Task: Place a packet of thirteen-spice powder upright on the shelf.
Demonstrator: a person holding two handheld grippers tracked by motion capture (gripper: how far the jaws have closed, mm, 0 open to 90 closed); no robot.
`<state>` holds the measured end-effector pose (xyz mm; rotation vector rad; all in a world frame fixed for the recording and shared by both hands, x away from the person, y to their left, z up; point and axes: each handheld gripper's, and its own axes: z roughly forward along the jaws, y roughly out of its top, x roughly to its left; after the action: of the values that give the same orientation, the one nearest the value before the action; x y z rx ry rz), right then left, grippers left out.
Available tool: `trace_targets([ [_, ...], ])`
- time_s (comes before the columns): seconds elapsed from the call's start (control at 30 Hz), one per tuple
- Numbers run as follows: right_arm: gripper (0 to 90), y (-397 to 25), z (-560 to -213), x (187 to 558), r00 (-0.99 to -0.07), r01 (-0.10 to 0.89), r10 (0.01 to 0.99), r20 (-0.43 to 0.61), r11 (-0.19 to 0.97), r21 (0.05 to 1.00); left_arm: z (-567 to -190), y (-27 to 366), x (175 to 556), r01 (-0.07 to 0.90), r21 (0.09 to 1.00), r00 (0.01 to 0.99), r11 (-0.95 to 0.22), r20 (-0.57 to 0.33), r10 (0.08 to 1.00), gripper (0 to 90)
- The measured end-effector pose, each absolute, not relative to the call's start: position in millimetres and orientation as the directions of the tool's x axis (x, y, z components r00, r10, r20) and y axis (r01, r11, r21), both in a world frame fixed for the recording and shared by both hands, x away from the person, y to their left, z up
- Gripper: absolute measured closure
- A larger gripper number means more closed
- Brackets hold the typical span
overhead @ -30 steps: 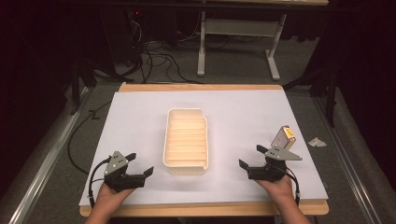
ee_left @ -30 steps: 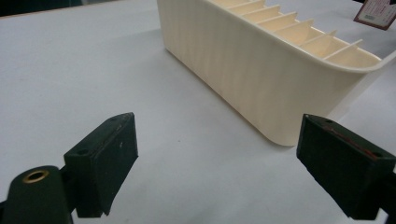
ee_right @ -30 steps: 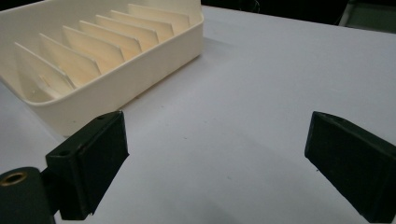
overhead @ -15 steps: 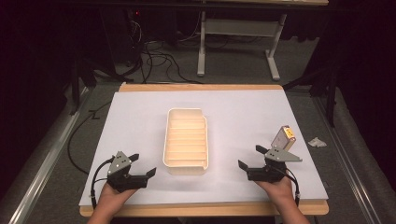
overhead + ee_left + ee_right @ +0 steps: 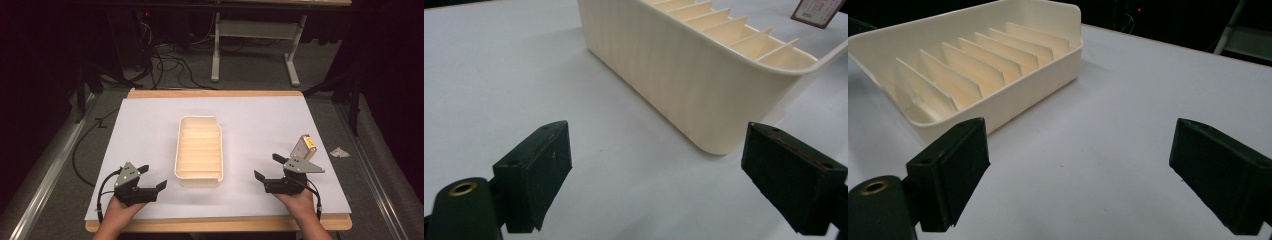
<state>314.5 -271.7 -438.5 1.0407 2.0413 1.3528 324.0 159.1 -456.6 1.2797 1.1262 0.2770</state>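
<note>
White paper covers the table (image 5: 150, 125), a cream slotted tray (image 5: 198, 175) sits centre-near, a small box (image 5: 303, 146) stands just beyond the right gripper (image 5: 263, 168), and both it and the left gripper (image 5: 152, 176) gape open, empty, so a careless reach could topple the box.

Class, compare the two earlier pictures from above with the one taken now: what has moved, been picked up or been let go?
Hardly anything. The left gripper has crept slightly toward the tray; nothing was taken hold of or let go. The right gripper, the tray and the small box stayed put, both grippers open and empty.
</note>
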Motion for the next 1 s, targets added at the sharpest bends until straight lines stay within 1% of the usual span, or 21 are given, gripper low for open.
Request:
trace_targets([
  [0.17, 9.4, -277.6, -433.3, 313.0, -0.591, 0.336, 0.806, 0.026, 0.217, 0.916, -456.5, 157.1, 323.0, 0.403, 0.852, 0.480, 0.334, -0.508, 0.715, 13.3],
  [0.27, 9.5, -282.1, -428.2, 313.2, -0.591, 0.320, 0.807, 0.007, 0.227, 0.920, -457.4, 157.3, 323.5, 0.404, 0.855, 0.484, 0.326, -0.502, 0.717, 13.3],
  [0.7, 11.0, -303.2, -411.8, 313.3, -0.546, 0.313, 0.838, 0.006, 0.198, 0.929, -457.0, 159.0, 322.3, 0.407, 0.853, 0.487, 0.327, -0.505, 0.713, 13.3],
  [1.0, 11.8, -313.0, -408.6, 316.5, -0.523, 0.319, 0.852, 0.002, 0.194, 0.928, -458.3, 158.2, 322.3, 0.408, 0.854, 0.487, 0.322, -0.502, 0.715, 13.3],
])
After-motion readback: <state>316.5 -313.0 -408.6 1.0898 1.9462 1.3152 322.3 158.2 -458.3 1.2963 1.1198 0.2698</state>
